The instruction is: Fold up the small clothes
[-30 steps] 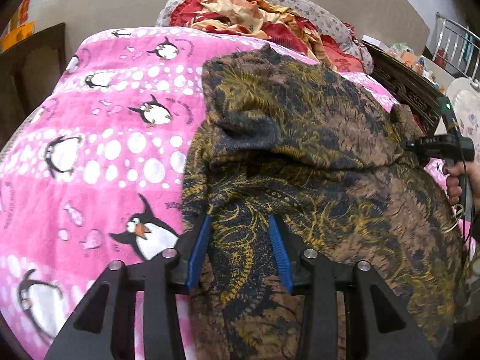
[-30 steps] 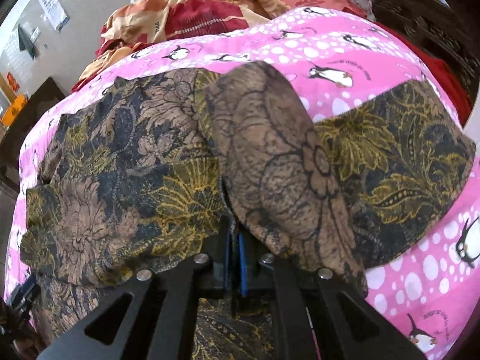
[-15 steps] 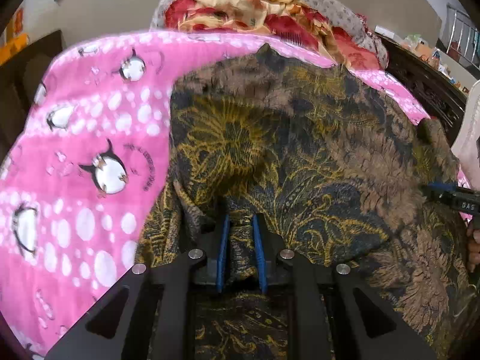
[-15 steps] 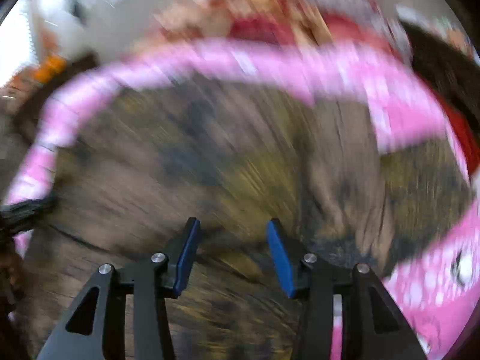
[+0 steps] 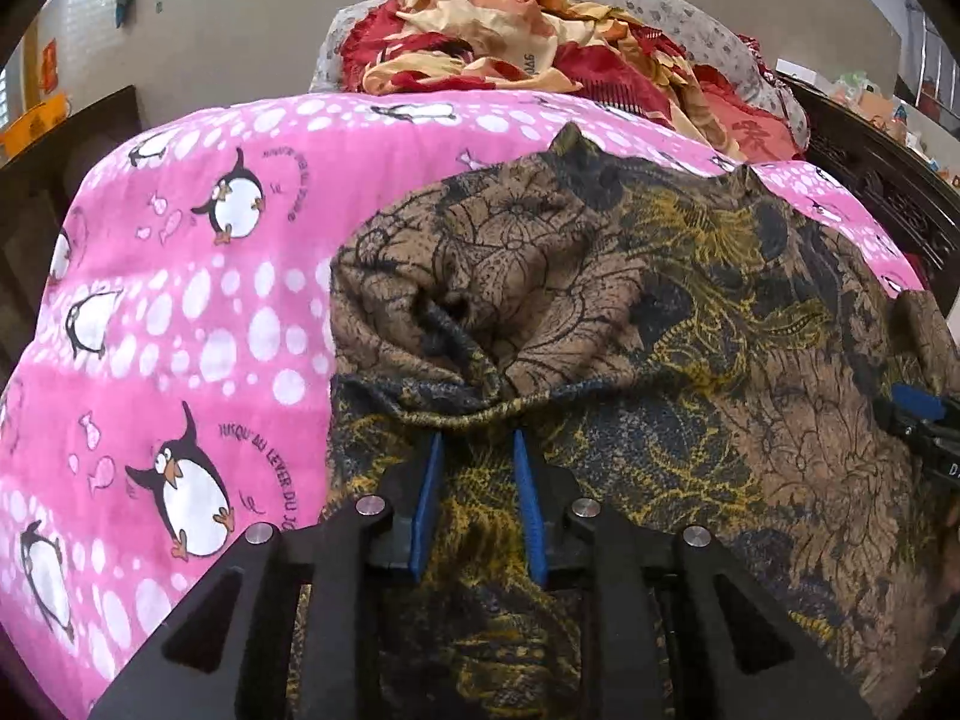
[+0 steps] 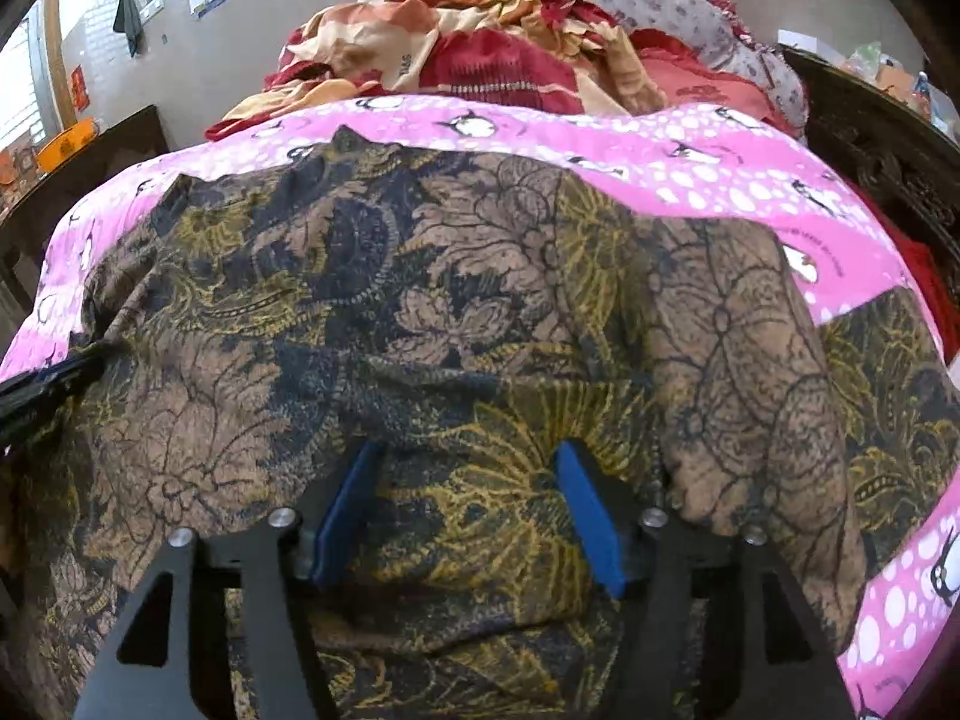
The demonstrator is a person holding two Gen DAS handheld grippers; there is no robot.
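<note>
Since a second ago the left gripper (image 5: 477,450) has closed on a bunched ridge of the brown-and-gold garment (image 5: 660,312) and carried its left side over toward three o'clock; the right gripper (image 6: 474,480) has just been opening and its jaws stand apart, cloth under them but unpinched. The garment lies spread on the pink penguin blanket (image 5: 180,312), a red-and-cream heap (image 5: 510,42) at twelve o'clock. Folding the left side inward seems under way; next the pinch likely needs laying flat, then letting go.
</note>
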